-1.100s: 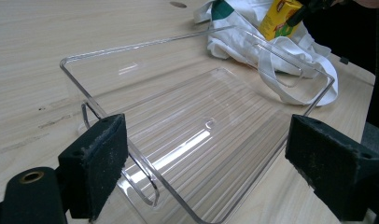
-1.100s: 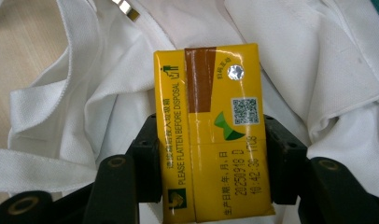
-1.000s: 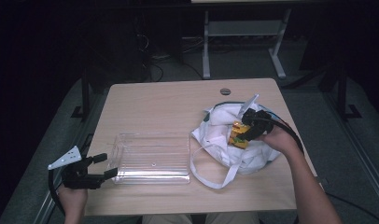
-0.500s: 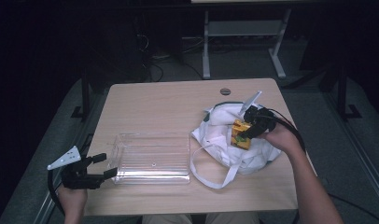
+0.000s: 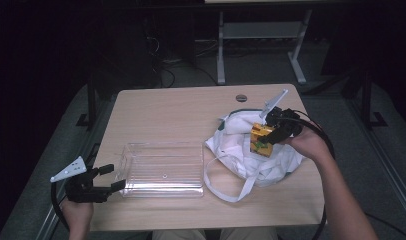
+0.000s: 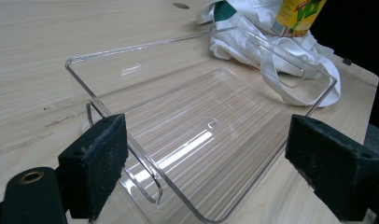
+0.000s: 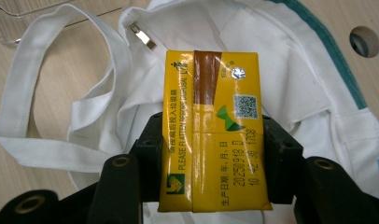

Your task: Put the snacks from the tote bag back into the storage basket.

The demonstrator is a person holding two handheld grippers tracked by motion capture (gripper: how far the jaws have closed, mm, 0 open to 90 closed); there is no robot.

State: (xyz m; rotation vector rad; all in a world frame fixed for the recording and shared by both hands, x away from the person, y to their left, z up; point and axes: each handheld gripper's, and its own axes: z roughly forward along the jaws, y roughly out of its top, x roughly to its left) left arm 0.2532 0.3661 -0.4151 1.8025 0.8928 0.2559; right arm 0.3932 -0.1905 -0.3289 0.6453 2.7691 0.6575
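Right gripper (image 5: pixel 267 136) has lifted yellow carton (image 5: pixel 261 138) above white bag (image 5: pixel 251 152), jaws clamped. Left gripper (image 5: pixel 110 177) wide open at 9 o'clock of clear tray (image 5: pixel 162 170), tray empty.

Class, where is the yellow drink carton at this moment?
In the high view, the yellow drink carton is clamped in the right gripper, just above the white bag.

Tray left, bag right, carton above the bag

On the table (image 5: pixel 181 107) the tray (image 5: pixel 163 170) sits toward the near left, the cloth bag (image 5: pixel 251 155) just beside it on the right — one bag strap (image 5: pixel 226 187) loops toward the near edge, close to the tray's right end. The right gripper (image 5: pixel 272 134) holds the drink carton (image 5: pixel 261 139) over the bag, jaws on its two sides. The left gripper (image 5: pixel 108 177) sits at the tray's left end — jaws apart, one reaching past the tray's near side.
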